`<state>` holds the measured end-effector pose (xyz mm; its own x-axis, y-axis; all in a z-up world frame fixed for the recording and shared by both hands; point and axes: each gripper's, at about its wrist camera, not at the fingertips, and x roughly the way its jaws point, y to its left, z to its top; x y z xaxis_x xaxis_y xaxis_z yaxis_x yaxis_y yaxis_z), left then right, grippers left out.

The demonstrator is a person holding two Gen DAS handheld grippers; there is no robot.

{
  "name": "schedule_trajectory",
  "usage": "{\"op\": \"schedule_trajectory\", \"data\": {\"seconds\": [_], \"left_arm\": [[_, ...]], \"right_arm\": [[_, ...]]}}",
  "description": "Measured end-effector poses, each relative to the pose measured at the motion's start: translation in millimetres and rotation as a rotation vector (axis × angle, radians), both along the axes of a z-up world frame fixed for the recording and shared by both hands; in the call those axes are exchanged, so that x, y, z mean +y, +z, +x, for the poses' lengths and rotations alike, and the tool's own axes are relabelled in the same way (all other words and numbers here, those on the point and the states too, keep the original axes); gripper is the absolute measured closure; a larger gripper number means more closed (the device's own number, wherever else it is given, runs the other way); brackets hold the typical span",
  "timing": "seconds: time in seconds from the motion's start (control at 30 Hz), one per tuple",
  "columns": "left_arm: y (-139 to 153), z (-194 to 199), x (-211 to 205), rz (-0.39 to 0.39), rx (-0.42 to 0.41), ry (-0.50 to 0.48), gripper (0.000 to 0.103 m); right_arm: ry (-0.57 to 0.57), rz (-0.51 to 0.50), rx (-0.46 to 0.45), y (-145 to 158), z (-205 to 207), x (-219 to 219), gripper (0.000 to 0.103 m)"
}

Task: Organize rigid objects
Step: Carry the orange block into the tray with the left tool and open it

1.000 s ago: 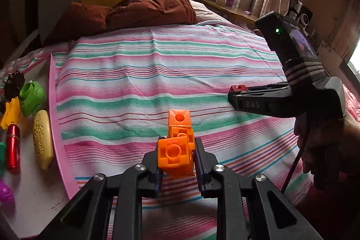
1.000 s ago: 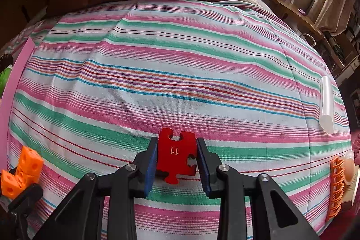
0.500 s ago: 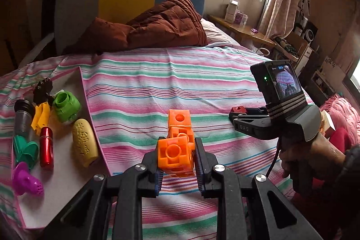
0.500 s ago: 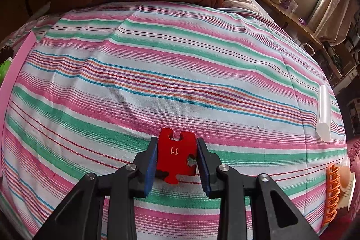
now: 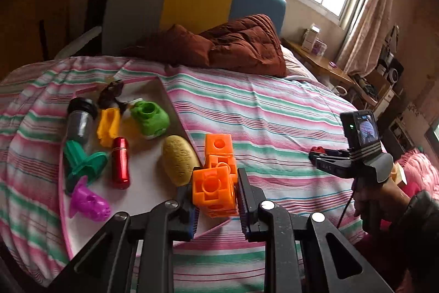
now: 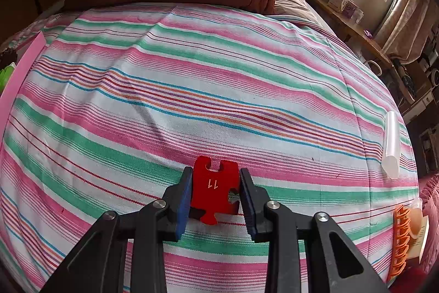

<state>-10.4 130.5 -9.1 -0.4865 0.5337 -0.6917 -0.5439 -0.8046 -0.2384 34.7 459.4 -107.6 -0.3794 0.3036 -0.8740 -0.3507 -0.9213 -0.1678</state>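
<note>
One left gripper [image 5: 215, 194], fingers clamped on one orange block piece [image 5: 216, 183]. One right gripper [image 6: 214, 192], fingers clamped on one red puzzle piece [image 6: 215, 188]. One white tray [image 5: 148, 188]: eight toys.

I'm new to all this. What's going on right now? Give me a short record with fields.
setting: bed with striped sheet, brown quilt at its head
left gripper: shut on orange linked cubes
right gripper: shut on red puzzle piece marked 11
white tray: green toy camera, yellow oval piece, red cylinder, purple piece, teal piece, others
loose on sheet: clear tube, orange comb-like clip
</note>
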Motion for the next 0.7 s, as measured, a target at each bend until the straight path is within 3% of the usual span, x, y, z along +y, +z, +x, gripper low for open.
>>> {"op": "schedule_trajectory", "data": {"seconds": [0.2,0.3,0.4,0.5,0.7], "left_arm": [[-12,-23,-81,0.009,-0.040,0.157,0.079],[-26,-26,-100,-0.007,-0.070,0.195,0.079],[-31,-25,-94,0.003,-0.087,0.181,0.079],[-30,-23,-68,-0.023,-0.052,0.114,0.079],[-50,-39,-33,-0.066,-0.096,0.019,0.079]], "right_arm": [[0.001,0.006,-0.006,1,-2,0,0.071],[0.002,0.008,-0.009,1,-3,0,0.071],[-0.001,0.005,-0.010,2,-3,0,0.071],[0.000,0.005,-0.010,2,-2,1,0.071],[-0.005,0.001,-0.008,2,-2,0,0.071]]}}
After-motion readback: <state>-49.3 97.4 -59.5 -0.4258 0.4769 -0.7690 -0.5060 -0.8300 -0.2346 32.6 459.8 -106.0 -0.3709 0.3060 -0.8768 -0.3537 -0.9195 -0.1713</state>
